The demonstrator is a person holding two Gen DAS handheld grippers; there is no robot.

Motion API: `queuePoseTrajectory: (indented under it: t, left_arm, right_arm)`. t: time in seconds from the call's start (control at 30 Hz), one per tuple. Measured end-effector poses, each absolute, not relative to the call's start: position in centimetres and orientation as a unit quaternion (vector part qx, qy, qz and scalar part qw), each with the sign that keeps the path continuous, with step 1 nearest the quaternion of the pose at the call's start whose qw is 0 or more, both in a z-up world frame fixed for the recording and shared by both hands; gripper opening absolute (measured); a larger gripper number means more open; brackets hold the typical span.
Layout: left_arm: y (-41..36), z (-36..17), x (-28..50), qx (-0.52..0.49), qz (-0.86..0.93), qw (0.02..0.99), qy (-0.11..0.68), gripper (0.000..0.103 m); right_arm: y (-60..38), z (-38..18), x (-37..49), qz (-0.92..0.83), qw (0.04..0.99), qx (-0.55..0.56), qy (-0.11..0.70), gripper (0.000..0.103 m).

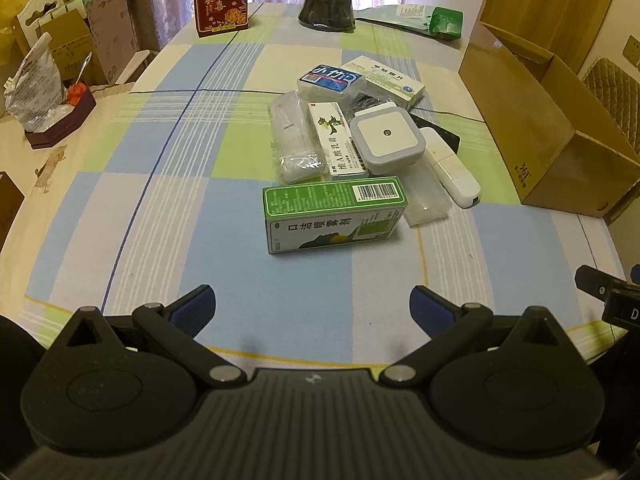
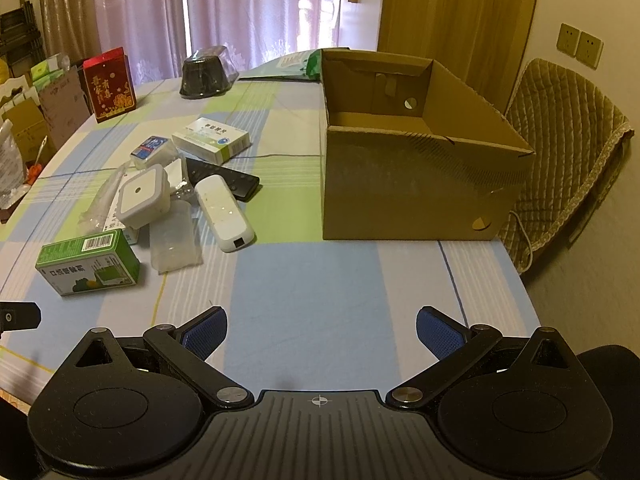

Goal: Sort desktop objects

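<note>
Opening stage of the sort: nothing is yet held. The left gripper [image 1: 312,308] and right gripper [image 2: 320,330] both hover over the checked tablecloth [image 1: 120,200] with jaws spread wide and empty. The objects lie in a loose heap at mid-table: a green medicine box [image 1: 334,214] nearest, a square white night-light [image 1: 386,138] atop a white ointment carton [image 1: 334,140], a white dongle [image 2: 224,212] and a black remote [image 2: 228,178] beside it. The open cardboard box [image 2: 416,184], apparently empty, stands well apart to the right. The next move probably calls for reaching to the green box and closing across its narrow sides.
</note>
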State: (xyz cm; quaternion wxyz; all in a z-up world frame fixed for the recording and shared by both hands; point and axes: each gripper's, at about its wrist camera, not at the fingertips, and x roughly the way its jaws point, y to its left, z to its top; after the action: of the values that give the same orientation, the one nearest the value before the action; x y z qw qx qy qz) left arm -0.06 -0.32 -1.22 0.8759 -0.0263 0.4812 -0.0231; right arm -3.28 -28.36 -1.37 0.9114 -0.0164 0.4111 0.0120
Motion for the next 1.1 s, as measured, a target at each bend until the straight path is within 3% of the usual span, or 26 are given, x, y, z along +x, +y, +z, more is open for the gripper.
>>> queuePoseTrajectory:
  t: [1.1]
  left_arm:
    - [0.04, -1.24, -0.12, -0.038, -0.021, 0.875, 0.482, 0.102]
  right_arm:
    - [-28.20, -1.58, -3.25, 0.013, 0.910, -0.017, 0.414, 0.103]
